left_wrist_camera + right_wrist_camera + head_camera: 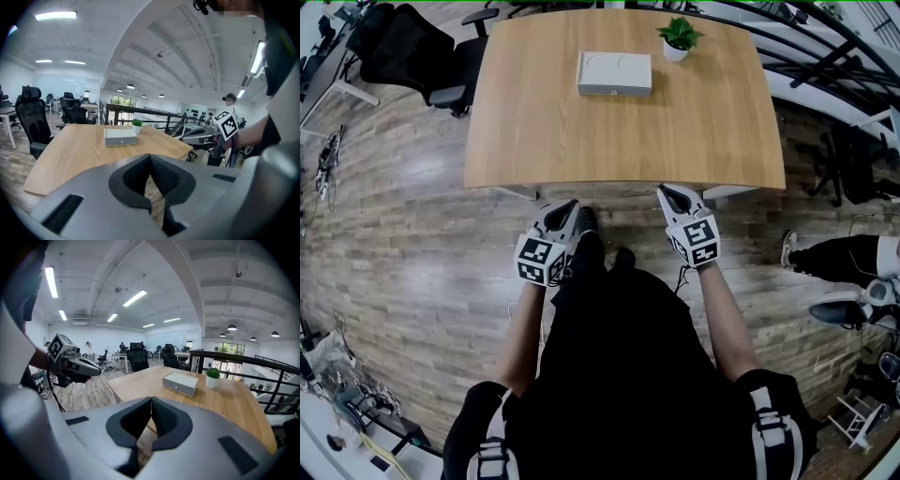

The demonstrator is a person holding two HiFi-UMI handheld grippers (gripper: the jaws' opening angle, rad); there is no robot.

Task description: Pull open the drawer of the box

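Observation:
A flat white box [614, 73] with a small drawer knob on its front lies on the far half of the wooden table [581, 141]; it also shows as the box [120, 137] and the box [180, 383] in the gripper views, its drawer closed. My left gripper [569, 205] and right gripper [671, 192] hang side by side just short of the table's near edge, well away from the box. Both are shut with nothing between the jaws. From the left gripper view I see the right gripper [206, 132]; from the right gripper view, the left gripper [96, 371].
A small potted plant [680, 37] stands at the table's far right corner, right of the box. A black office chair [412, 52] sits off the table's far left. A black railing [825, 56] runs past the right side. Wooden floor surrounds the table.

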